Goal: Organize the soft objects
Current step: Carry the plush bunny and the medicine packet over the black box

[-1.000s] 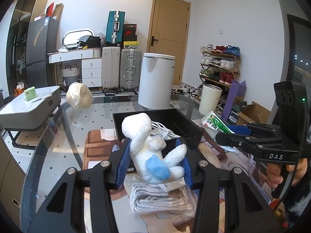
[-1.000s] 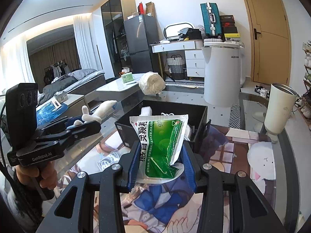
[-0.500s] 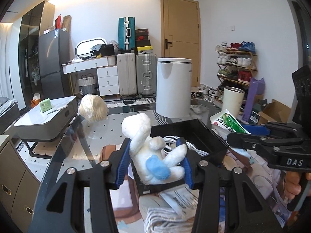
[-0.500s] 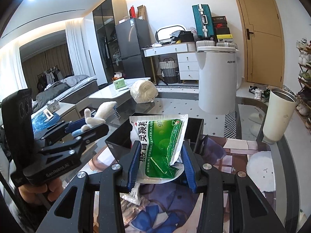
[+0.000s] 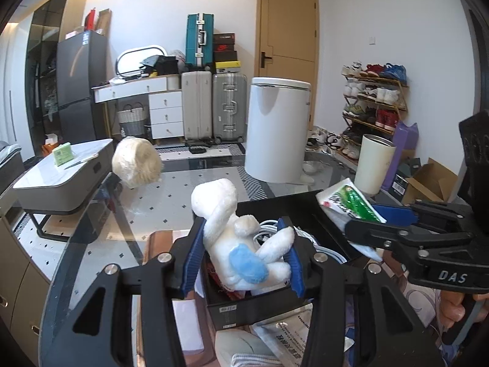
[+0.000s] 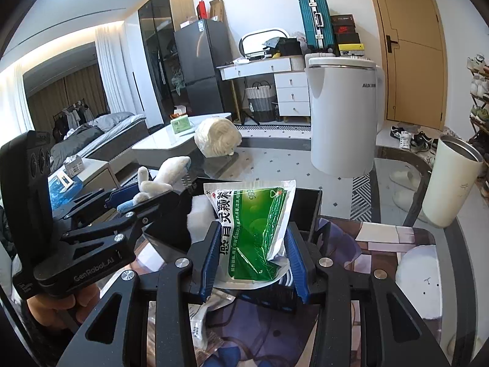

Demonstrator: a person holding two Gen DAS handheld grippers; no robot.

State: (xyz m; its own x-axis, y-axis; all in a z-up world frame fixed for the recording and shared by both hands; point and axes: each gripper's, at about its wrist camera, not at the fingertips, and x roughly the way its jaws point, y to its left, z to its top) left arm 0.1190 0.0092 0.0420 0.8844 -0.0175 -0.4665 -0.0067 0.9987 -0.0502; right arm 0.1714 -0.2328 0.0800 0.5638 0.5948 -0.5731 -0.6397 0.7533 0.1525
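Right now the left gripper [image 5: 243, 255] is clamped on a small white plush toy with a blue patch [image 5: 241, 244], holding it just above the near end of the open black rectangular plastic bin [image 5: 275, 301] that sits on the glass-topped table [image 5: 131, 211]. The right gripper [image 6: 253, 257] is closed on a green-and-white foil sachet pack [image 6: 255, 229], held over the same bin's right side.

Both tools crowd one small opening, so the likeliest trouble is a collision between them if each lowers at once. The bin already holds coiled white cable [image 5: 269, 226], and the plush could land on top of it and roll over the near wall towards the table's front edge. The sachet is slick and gripped only at its lower part; it could slide free early, or tip against the rim and fall outside. Loose flat packets [image 5: 284, 333] lie just beside the bin's near wall and could be nudged.
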